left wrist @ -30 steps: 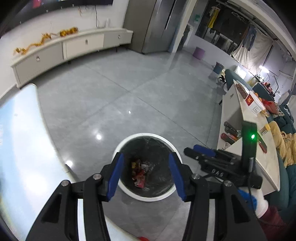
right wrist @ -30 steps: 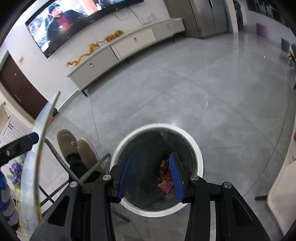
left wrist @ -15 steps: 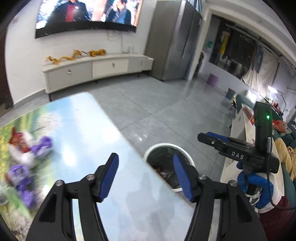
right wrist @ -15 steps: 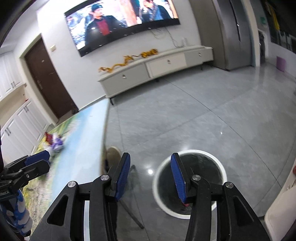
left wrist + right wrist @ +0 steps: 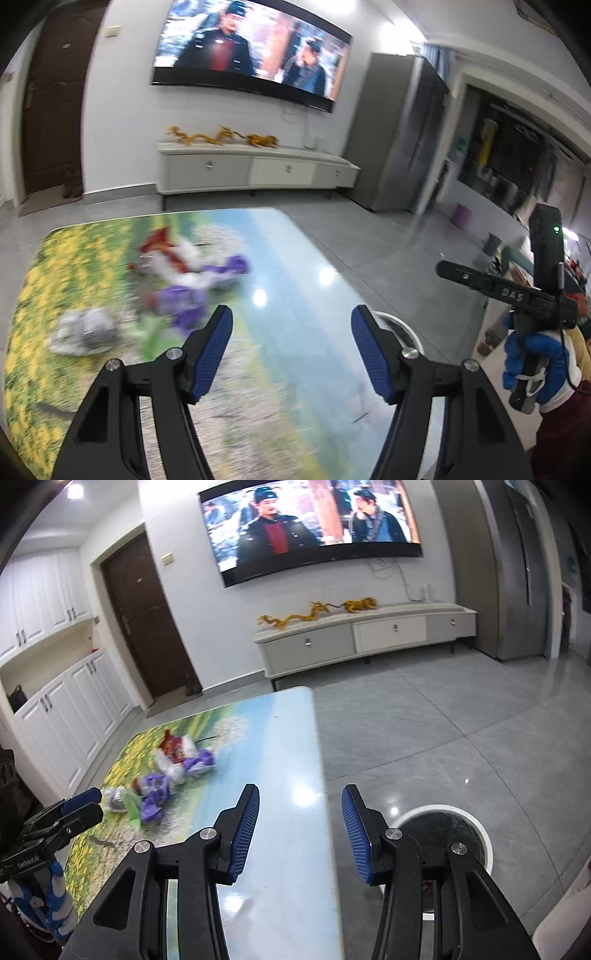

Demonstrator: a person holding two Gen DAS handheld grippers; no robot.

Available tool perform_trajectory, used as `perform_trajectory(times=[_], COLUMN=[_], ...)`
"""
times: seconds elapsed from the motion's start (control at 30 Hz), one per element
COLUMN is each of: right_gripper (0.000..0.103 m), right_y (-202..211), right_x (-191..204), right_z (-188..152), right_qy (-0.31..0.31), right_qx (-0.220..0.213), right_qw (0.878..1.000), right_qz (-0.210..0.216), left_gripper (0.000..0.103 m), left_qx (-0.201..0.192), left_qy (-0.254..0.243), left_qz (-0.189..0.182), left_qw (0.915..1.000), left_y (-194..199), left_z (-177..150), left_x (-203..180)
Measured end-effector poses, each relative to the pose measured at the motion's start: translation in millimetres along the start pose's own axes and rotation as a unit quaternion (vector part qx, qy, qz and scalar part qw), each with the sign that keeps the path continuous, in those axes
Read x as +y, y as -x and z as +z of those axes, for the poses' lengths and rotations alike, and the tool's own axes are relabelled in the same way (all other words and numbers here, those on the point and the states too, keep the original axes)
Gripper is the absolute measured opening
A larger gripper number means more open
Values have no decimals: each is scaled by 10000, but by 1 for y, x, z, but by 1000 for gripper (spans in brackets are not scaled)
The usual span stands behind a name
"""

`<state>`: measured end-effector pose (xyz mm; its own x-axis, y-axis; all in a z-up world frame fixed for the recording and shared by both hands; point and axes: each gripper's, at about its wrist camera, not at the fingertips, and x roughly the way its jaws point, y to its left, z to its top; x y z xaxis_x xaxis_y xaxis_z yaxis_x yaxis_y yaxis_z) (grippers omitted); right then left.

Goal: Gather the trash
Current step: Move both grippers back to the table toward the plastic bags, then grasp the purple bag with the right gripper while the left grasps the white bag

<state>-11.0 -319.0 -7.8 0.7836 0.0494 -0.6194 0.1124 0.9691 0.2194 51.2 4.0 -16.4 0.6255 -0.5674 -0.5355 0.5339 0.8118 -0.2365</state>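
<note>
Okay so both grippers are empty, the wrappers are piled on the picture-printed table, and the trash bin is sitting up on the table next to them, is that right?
Not quite. The trash bin stands on the grey floor beside the table, not on it; the right wrist view shows this. The rest holds: the left gripper and right gripper are empty, and the wrappers lie piled on the table.

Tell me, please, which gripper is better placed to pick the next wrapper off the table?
Left, probably. The left gripper is empty with its jaws apart, and it faces the wrappers, which lie just ahead on the table. The right gripper, also empty, sits over the table's edge near the bin, farther from the wrappers.
</note>
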Motion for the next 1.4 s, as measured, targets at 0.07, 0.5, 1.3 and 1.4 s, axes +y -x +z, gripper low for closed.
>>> perform_trajectory(times=[0.07, 0.5, 1.3, 1.4], right_gripper=[46, 49, 50, 50], right_y=[0, -30, -158, -174], right_x=[15, 110, 174, 181], right_z=[2, 8, 0, -3], right_qy=[116, 720, 840, 813], right_qx=[16, 294, 1436, 1590], right_qw=[9999, 9949, 9756, 9713], right_qz=[50, 638, 1432, 1570], left_gripper=[65, 71, 75, 76], left_qx=[-70, -333, 651, 762], left_qy=[130, 584, -55, -161], left_qz=[112, 1012, 789, 758], left_qw=[9998, 9926, 9947, 9941], left_y=[13, 68, -16, -30], left_z=[-4, -18, -3, 0], left_x=[19, 127, 189, 193])
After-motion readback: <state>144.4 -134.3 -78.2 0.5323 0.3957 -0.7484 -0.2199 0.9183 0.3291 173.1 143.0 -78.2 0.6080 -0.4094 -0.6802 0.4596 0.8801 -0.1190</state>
